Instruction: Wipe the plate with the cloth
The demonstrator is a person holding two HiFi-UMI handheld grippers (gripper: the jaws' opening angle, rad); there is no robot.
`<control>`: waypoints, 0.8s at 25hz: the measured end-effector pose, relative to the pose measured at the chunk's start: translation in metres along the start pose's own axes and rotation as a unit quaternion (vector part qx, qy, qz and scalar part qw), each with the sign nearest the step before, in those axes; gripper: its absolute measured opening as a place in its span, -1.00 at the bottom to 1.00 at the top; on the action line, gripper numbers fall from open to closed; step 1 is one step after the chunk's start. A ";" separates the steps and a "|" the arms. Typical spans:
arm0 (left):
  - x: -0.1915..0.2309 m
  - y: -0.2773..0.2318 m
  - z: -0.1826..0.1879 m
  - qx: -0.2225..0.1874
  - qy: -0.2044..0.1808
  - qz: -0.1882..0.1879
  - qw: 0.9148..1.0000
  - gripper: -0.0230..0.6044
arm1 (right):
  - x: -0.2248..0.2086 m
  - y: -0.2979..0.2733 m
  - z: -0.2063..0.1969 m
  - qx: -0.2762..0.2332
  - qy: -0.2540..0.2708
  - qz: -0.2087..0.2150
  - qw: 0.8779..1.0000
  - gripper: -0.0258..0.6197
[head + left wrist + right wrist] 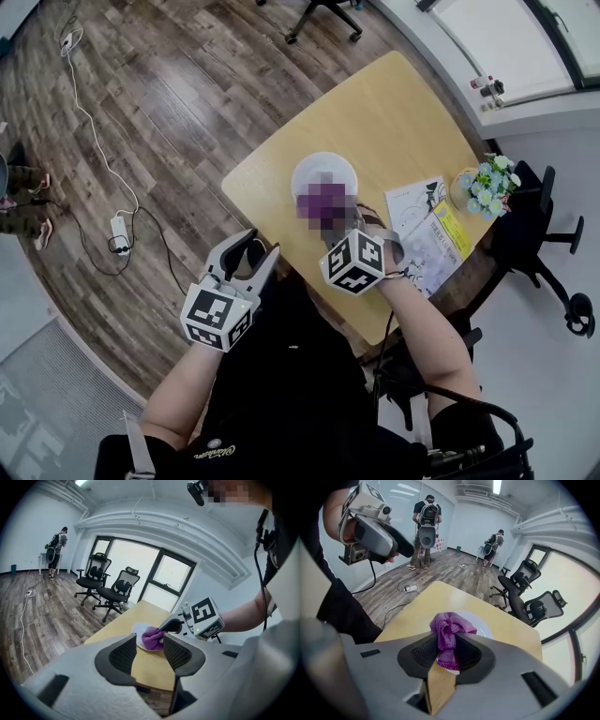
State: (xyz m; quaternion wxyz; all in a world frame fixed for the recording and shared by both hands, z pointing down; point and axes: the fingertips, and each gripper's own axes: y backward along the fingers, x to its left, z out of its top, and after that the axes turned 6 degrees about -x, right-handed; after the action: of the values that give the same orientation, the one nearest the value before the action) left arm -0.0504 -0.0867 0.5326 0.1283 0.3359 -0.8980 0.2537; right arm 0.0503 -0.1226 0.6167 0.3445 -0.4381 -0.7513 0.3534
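A white plate (319, 172) sits in the middle of the light wooden table (394, 112). On its near side rests a bunched purple cloth (326, 201), and my right gripper (345, 223) is shut on it. In the right gripper view the cloth (449, 637) is pinched between the dark pads, with the plate (482, 626) just beyond. My left gripper (255, 253) hangs open and holds nothing, off the table's near-left edge. In the left gripper view its pads (123, 654) frame the cloth (152, 638) and the plate (139, 631) from a distance.
Open booklets (427, 225) and a pot of flowers (489, 183) lie on the table's right side. A white cable and power strip (119, 234) trail over the wooden floor at left. Office chairs (525, 602) stand past the table, and people (426, 522) stand farther off.
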 end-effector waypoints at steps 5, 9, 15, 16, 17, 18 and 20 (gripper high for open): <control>-0.002 -0.001 0.001 -0.001 -0.001 -0.001 1.000 -0.36 | -0.020 -0.004 -0.007 0.009 -0.001 -0.020 1.000 -0.64; -0.001 0.002 0.000 0.001 0.000 0.002 1.000 -0.36 | -0.050 -0.008 -0.018 0.026 -0.002 -0.046 0.999 -0.64; 0.003 0.006 -0.001 0.000 0.001 0.008 1.000 -0.35 | -0.095 -0.006 -0.023 0.037 -0.014 -0.092 0.995 -0.64; 0.003 0.006 -0.001 0.000 0.002 0.009 1.000 -0.36 | -0.098 -0.005 -0.024 0.038 -0.016 -0.096 0.995 -0.64; 0.003 0.006 -0.001 0.000 0.002 0.009 1.000 -0.35 | -0.099 -0.004 -0.025 0.038 -0.017 -0.098 0.994 -0.64; 0.003 0.006 -0.002 0.000 0.002 0.009 1.000 -0.35 | -0.098 -0.004 -0.026 0.038 -0.017 -0.097 0.994 -0.64; 0.002 0.006 -0.003 0.001 0.002 0.008 1.000 -0.36 | -0.093 -0.003 -0.026 0.036 -0.017 -0.094 0.995 -0.64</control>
State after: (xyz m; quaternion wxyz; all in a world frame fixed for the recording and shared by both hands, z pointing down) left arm -0.0558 -0.0825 0.5338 0.1274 0.3282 -0.9002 0.2563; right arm 0.1059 -0.2018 0.6134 0.3792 -0.3466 -0.7815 0.3540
